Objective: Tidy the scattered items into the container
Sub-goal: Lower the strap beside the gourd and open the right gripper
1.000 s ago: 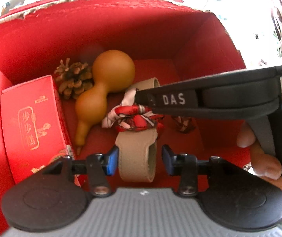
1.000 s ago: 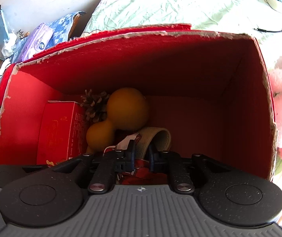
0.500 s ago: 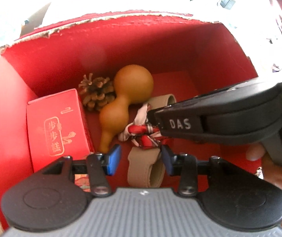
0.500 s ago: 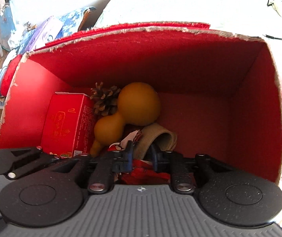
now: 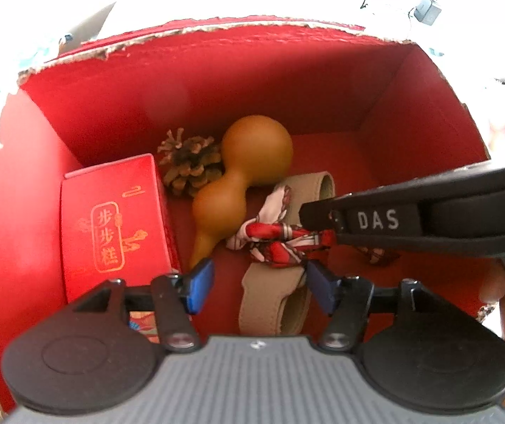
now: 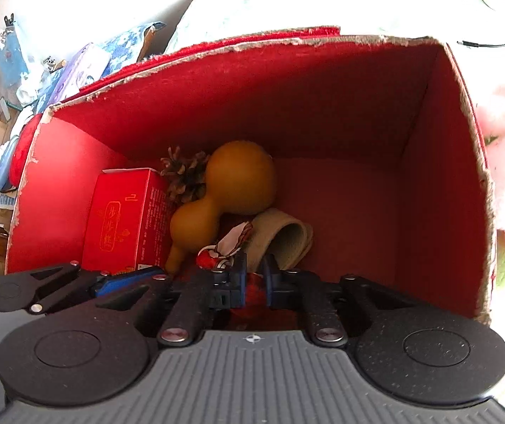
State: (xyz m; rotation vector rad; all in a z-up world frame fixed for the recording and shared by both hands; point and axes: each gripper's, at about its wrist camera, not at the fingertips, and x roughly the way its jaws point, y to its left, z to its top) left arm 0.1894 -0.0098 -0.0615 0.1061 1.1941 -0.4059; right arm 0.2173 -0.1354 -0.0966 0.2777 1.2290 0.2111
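Red cardboard box [image 6: 429, 183] already holds a gourd [image 5: 249, 166], pine cone [image 5: 190, 166], small red carton [image 5: 111, 226] and beige strap [image 5: 273, 300]. The right tongs [image 6: 254, 277] grip the patterned scarf [image 5: 280, 240] low inside; the left tongs [image 5: 257, 284] hang wide. Only release seems left.

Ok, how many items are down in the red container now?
4: small red box at left, pine cone at back, gourd mid-floor, and beige band with scarf, which the right gripper pinches. Grippers may hide more.
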